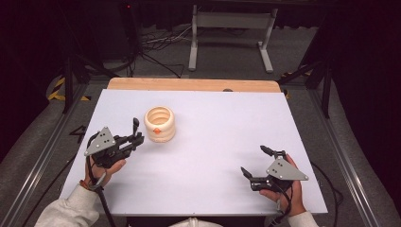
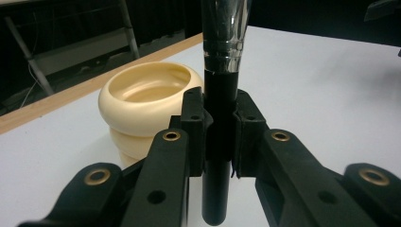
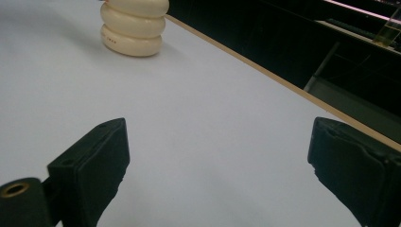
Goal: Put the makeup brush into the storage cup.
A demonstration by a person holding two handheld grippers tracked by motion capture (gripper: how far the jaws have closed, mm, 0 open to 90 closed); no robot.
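Left gripper [image 2: 220, 137] clamped tight on a black makeup brush [image 2: 218, 94], pads pinching the black handle just under the silver ferrule. Brush stands about upright, long axis vertical: handle butt pointing down past the jaws, ferrule end up, bristles cut off by the top edge of the left gripper view. In the high view the left gripper [image 1: 135, 139] sits just beside the cream ribbed holder [image 1: 160, 124], brush [image 1: 136, 126] sticking up near the holder's left side, not yet over the opening.

Holder [image 2: 146, 106] is open-topped, 3 stacked bulges, standing on the white table [image 1: 213, 142] toward the far left; looks empty inside from the left gripper view.

Step in hand, by my read: drop brush into holder. To do it well: lift so the butt clears the rim, centre it over the mouth, keep the axis vertical, lower before letting go. Light holder could tip if the rim gets nudged.

Right gripper [image 1: 257, 165] idle at near right, jaws spread wide, nothing between them, well apart from the holder [image 3: 135, 28].
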